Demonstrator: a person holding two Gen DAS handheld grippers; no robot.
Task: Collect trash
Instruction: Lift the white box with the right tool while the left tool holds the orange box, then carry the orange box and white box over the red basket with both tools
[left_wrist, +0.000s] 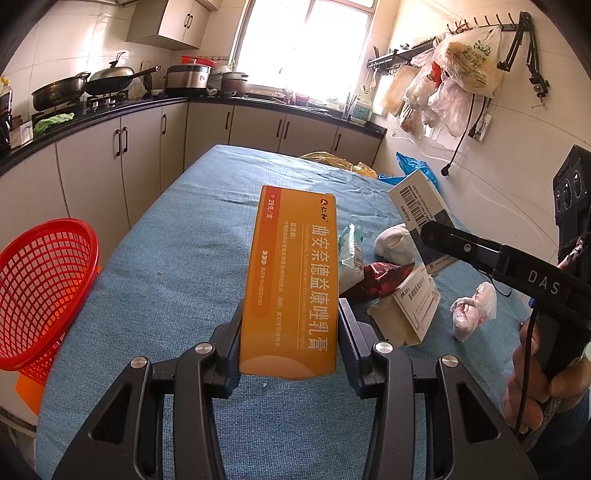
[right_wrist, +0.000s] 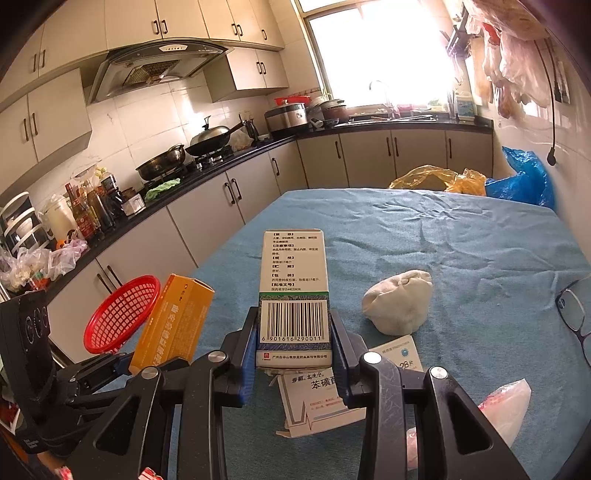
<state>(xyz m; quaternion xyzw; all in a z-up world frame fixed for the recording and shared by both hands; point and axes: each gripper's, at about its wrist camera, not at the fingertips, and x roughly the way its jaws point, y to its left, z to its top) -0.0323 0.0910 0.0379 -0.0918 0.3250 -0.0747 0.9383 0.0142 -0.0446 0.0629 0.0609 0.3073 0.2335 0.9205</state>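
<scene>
The left gripper (left_wrist: 290, 347) clamps an orange ointment carton (left_wrist: 291, 280) by its near end, the box raised above the blue tablecloth (left_wrist: 177, 266) and pointing toward twelve o'clock. At about nine o'clock from it, at the table's left edge, a red mesh basket (left_wrist: 40, 288) stands tilted, with nothing visible inside it. The right gripper (right_wrist: 293, 350) is closed on a white medicine box (right_wrist: 293, 288) with its barcode face up (green band along the near end), likewise lifted off the cloth.

More trash lies on the cloth. In the left wrist view, at three o'clock from the orange carton, sit a red snack wrapper (left_wrist: 384, 280), a pale green packet (left_wrist: 349, 254), an opened white pill box (left_wrist: 410, 314) and a knotted plastic bag (left_wrist: 474, 310). A crumpled white tissue wad (right_wrist: 400, 301) rests at two o'clock from the right gripper. Eyeglasses (right_wrist: 574, 310) lie at the table's right edge.
</scene>
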